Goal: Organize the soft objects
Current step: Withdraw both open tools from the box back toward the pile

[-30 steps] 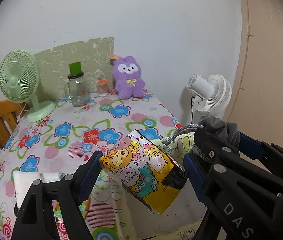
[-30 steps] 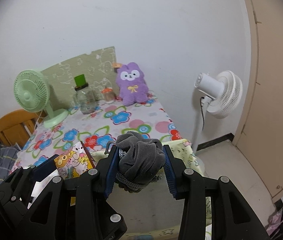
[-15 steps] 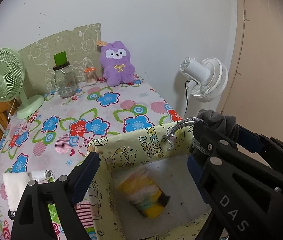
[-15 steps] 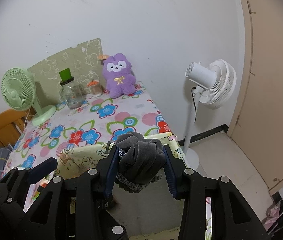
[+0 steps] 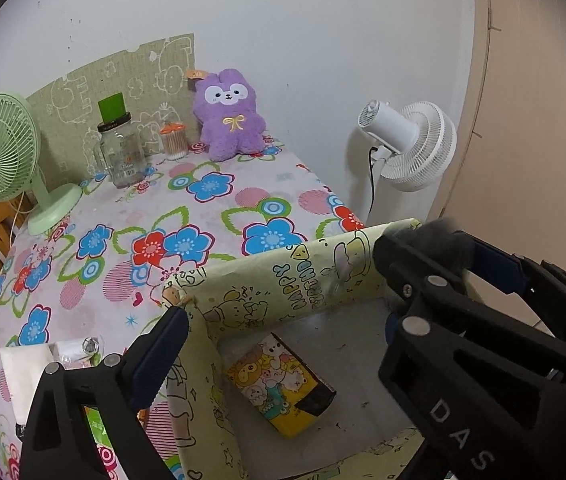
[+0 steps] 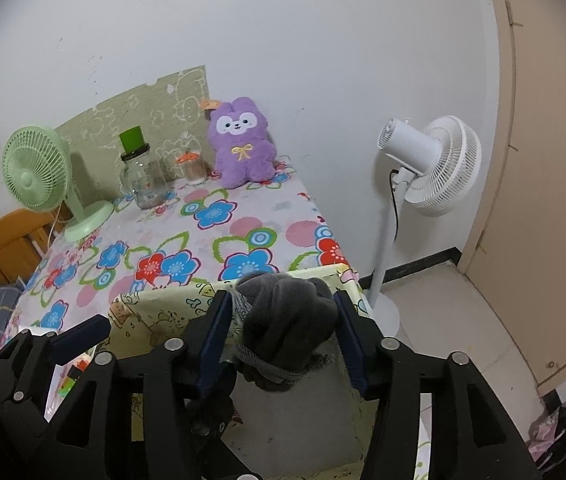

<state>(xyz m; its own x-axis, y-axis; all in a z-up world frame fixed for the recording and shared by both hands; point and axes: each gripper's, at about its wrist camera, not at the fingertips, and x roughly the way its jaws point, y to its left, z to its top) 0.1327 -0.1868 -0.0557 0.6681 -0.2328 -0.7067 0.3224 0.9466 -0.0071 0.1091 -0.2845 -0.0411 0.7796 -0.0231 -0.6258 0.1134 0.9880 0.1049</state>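
Left wrist: left gripper [image 5: 283,320], jaws just spread and empty, hangs over the box [image 5: 283,276]; the yellow pouch [image 5: 283,384] lies below its fingers (released inside). Right gripper [image 6: 281,332], loosening, brackets the grey bundle [image 6: 283,320]

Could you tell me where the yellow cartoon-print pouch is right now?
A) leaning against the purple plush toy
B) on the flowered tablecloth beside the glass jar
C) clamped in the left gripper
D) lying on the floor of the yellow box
D: the pouch lies flat on the grey bottom of the box, with nothing gripping it.
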